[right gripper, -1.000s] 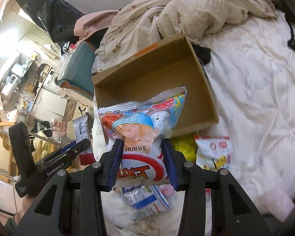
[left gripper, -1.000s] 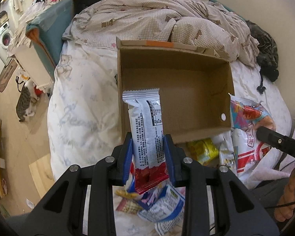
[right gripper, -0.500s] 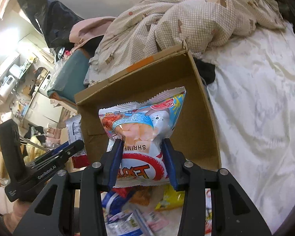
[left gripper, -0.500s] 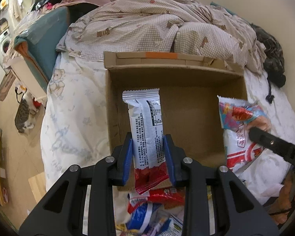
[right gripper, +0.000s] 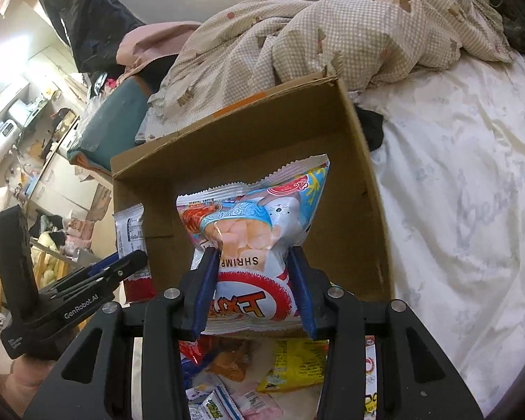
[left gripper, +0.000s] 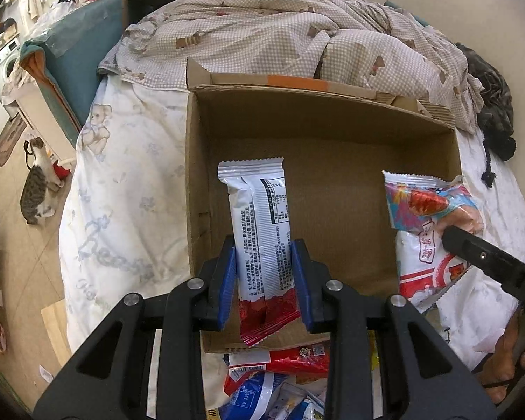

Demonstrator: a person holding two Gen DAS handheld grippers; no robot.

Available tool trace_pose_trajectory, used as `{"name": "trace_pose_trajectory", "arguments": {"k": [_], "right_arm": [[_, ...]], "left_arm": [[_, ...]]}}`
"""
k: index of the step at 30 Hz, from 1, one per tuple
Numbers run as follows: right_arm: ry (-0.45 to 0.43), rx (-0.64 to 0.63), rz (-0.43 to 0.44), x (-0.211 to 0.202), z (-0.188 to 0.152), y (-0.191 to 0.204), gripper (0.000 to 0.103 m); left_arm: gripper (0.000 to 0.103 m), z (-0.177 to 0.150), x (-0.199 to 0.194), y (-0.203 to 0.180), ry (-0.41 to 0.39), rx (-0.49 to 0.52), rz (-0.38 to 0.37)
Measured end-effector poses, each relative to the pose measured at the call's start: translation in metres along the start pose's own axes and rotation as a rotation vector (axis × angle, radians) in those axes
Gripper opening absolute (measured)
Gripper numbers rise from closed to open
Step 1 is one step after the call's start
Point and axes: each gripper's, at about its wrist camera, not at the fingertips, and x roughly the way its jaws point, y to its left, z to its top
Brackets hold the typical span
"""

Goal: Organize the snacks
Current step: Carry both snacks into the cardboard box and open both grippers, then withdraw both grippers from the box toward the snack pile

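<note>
White bed sheet (left gripper: 122, 189) carries open brown cardboard box (left gripper: 332, 161). L gripper (left gripper: 264, 276) pinches my silver-red wrapper bar (left gripper: 259, 220); R gripper (right gripper: 253, 287) pinches colourful shrimp-chip bag (right gripper: 252, 220), both over box.

Items I hold: white-and-red snack bar wrapper (left gripper: 260, 241), upright, over the open cardboard box (left gripper: 325, 161); shrimp chip bag (right gripper: 252, 245), multicoloured, puffed, print upside down, over the same box; loose snack packets (right gripper: 290, 360) heaped on the bed before it
</note>
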Motion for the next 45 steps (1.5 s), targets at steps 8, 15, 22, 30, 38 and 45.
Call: {"name": "trace_pose_trajectory", "arguments": {"k": [8,15,22,30,38,45], "right_arm": [[0.009,-0.005,-0.013,0.004,-0.002,0.0,0.043],[-0.005,0.009,-0.015,0.002,-0.002,-0.002,0.046],[-0.037,0.012,-0.078,-0.003,0.0,-0.004,0.077],[-0.015,0.02,-0.066,0.0,-0.001,-0.006,0.077],[-0.031,0.003,-0.07,-0.005,0.0,-0.002,0.077],[-0.071,-0.049,-0.105,-0.018,-0.005,0.011,0.077]], "left_arm": [[0.027,0.004,-0.006,-0.003,-0.03,0.002,-0.009],[0.027,0.005,-0.01,-0.003,-0.058,0.01,-0.001],[0.074,0.003,-0.014,-0.004,-0.065,0.017,0.014],[0.074,0.003,-0.015,-0.007,-0.064,0.027,0.006],[0.074,0.0,-0.024,-0.001,-0.092,0.014,-0.004],[0.074,-0.005,-0.039,0.016,-0.116,-0.052,-0.006]]}}
